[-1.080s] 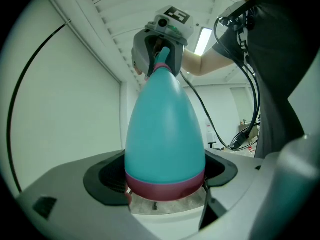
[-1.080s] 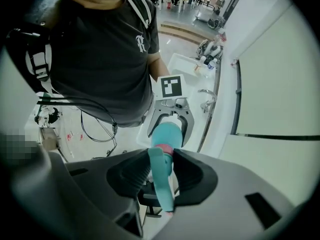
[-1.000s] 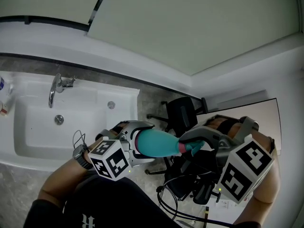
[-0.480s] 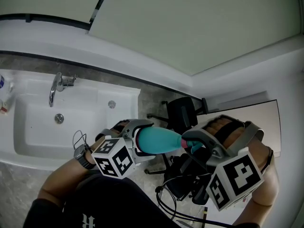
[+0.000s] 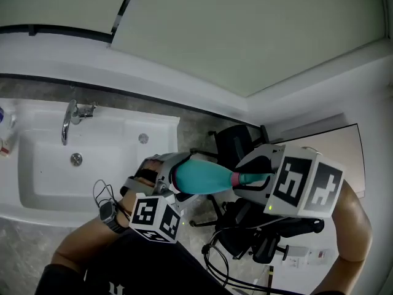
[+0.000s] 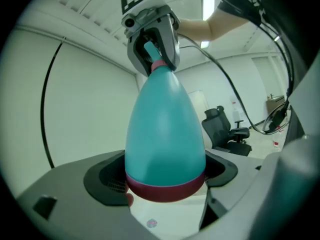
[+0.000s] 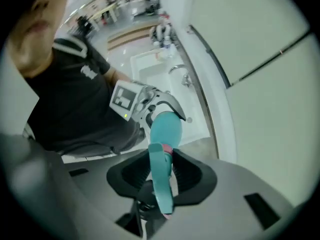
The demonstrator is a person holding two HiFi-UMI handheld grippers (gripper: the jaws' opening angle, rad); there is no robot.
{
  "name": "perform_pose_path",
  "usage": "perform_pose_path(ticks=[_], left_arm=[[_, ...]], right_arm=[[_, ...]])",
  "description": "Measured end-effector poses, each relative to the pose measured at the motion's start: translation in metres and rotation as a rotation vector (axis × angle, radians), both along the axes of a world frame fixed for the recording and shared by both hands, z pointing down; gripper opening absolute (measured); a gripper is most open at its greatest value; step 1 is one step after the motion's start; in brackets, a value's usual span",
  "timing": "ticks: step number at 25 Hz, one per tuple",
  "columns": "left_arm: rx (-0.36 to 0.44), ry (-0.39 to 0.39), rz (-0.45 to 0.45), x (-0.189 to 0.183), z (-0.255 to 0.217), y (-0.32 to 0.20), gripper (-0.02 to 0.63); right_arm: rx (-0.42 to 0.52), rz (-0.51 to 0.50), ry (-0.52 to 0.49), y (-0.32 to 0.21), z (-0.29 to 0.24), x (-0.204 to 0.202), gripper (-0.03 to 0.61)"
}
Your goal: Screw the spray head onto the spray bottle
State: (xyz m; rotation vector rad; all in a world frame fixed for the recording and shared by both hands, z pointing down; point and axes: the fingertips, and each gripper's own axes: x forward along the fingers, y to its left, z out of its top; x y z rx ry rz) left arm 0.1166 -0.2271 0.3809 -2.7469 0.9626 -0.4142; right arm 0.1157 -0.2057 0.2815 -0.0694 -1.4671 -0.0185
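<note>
A: Where is the spray bottle [image 5: 199, 178]?

B: The teal bottle lies sideways in the air, just right of the white sink [image 5: 37, 192]. The left gripper [image 5: 183, 177] is clamped round its wide, red-banded base.

A: And the spray head [image 7: 161, 181]?

B: Further right of the sink, the right gripper [image 5: 252, 178] is closed on the teal head, at the bottle's pink-collared neck. Its jaws cover the joint, so whether the threads have caught cannot be told.

A: Anything else hidden?

B: That gripper's marker cube [image 5: 304, 180] hides the hand holding it. The sink's left end is cut off.
</note>
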Motion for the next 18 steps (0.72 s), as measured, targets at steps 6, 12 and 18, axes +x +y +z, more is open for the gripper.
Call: perform_pose_path(ticks=[6, 12, 18], left_arm=[[-0.066, -0.054, -0.146, -0.002, 0.024, -0.008, 0.420], [-0.046, 0.005, -0.090, 0.005, 0.027, -0.008, 0.420], [-0.062, 0.159, 0.032, 0.014, 0.018, 0.000, 0.420]], right_arm=[[-0.055, 0.475, -0.069, -0.023, 0.023, 0.008, 0.130], [-0.029, 0.541, -0.103, -0.023, 0.033, 0.007, 0.181], [-0.033, 0.474, -0.136, -0.014, 0.012, -0.004, 0.201]])
